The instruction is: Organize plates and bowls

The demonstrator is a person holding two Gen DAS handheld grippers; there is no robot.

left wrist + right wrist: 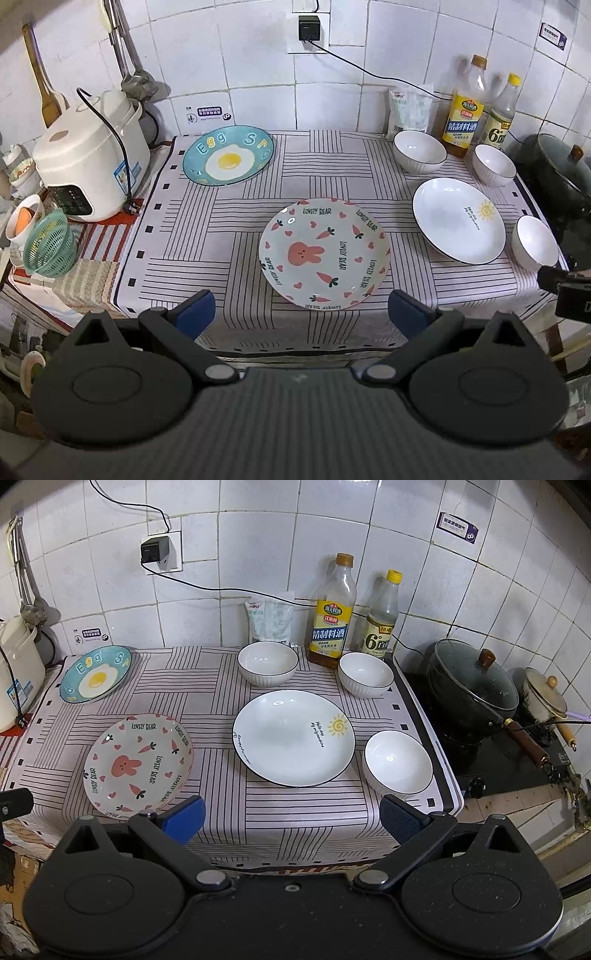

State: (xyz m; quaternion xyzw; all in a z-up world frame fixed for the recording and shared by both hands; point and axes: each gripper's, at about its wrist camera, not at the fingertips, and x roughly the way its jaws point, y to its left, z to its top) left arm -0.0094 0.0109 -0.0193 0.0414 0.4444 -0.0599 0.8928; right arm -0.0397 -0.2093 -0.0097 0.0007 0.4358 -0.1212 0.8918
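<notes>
Left gripper (301, 314): jaws wide apart, empty, above near edge of striped cloth (229, 221). Right gripper (291, 819): same, empty. Rabbit plate (137, 764) front left; egg plate (96, 673) rear left; sun plate (293, 737) centre; three white bowls (267, 662) (366, 674) (398, 764) around it, all apart.
</notes>
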